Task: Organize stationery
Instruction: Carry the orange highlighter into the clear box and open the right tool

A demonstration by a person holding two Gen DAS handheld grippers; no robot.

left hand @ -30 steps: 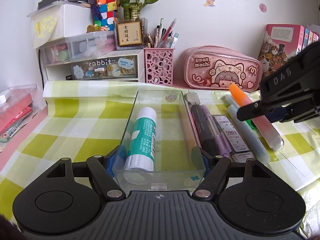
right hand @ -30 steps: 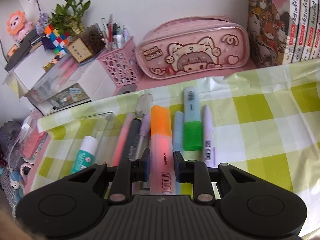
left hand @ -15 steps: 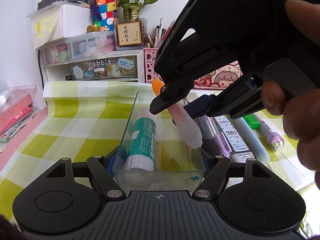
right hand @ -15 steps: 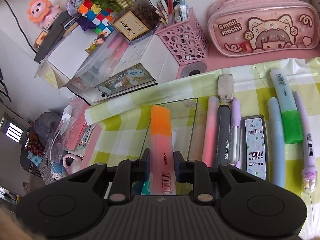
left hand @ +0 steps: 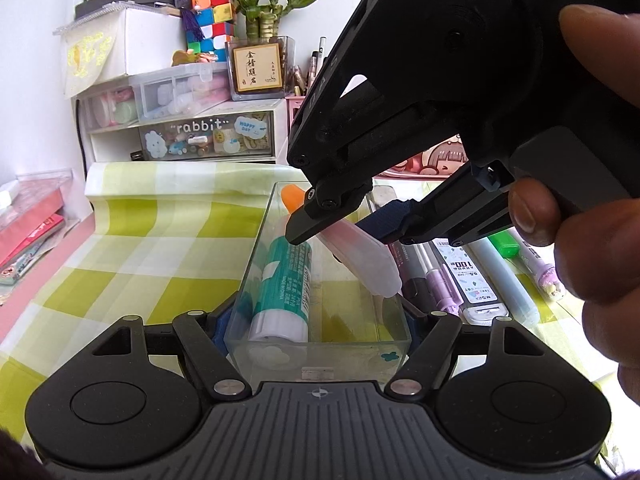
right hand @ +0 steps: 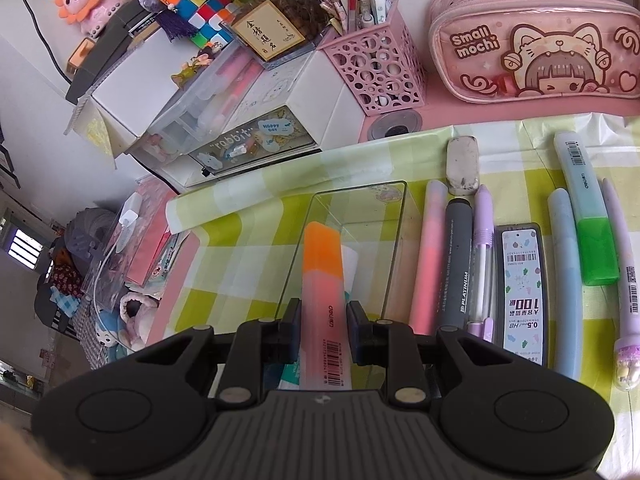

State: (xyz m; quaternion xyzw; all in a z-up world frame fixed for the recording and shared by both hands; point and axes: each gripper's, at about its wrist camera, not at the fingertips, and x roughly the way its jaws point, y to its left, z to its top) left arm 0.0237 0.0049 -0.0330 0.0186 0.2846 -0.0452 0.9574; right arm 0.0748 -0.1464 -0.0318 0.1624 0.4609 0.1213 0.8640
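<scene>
So nearest the left camera, the left claw (left hand: 316, 320) is pinching the near end of a clear plastic box (left hand: 320, 346), one finger pressed on each side wall. Inside the box a teal-and-white glue stick (left hand: 282, 288) lies lengthwise along the left wall.

The right claw (right hand: 323, 330) is clamped on an orange-and-pink highlighter (right hand: 323, 280), pads on both sides of the pink barrel near the barcode, orange cap pointing away from the claw. From the left view that highlighter (left hand: 352, 248) hangs tilted over the box, pale end down near the right wall, orange cap up toward the far end. Can't tell if the low end actually touches the box. A hand (left hand: 592, 240) grips the right tool's handle.

Just right of the box on the green-checked cloth of the bench (right hand: 248, 248) there's a row lying side by side: pink pen (right hand: 428, 256), grey pen (right hand: 456, 264), purple mechanical pencil (right hand: 482, 260), lead refill case (right hand: 520, 292), blue pen (right hand: 564, 280), green-capped highlighter (right hand: 588, 224), and a lilac pen (right hand: 624, 268). An eraser (right hand: 463, 165) sits past the pink pen's tip.

Further back: pink mesh pen cup (right hand: 374, 70), pink pencil case (right hand: 532, 48), white drawer unit (right hand: 248, 128).
</scene>
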